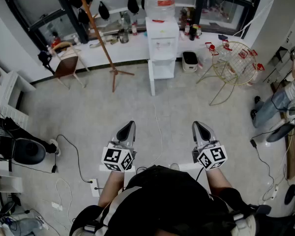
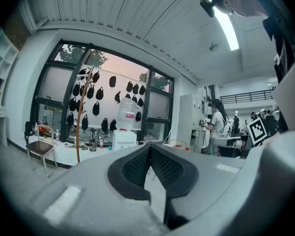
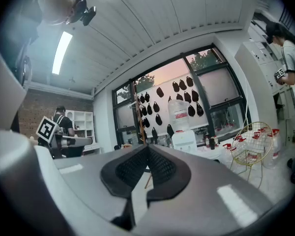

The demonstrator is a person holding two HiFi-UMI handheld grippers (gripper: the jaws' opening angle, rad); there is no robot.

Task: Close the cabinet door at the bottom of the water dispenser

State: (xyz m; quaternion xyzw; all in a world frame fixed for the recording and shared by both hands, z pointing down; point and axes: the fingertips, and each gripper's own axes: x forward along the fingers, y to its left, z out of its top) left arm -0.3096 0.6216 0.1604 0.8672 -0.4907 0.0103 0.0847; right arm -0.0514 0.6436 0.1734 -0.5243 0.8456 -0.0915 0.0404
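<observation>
Coat stand [image 1: 99,38] beside water dispenser [image 1: 162,38], cable [image 1: 159,132] apparently ahead

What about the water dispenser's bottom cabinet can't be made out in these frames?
- Head view: the open cabinet door is far off and seen edge-on, so its hinge and handle are too small to tell.
- Left gripper view: only the top of the water dispenser shows; the shut left gripper covers its cabinet.
- Right gripper view: the cabinet is likewise hidden behind the shut right gripper.
</observation>
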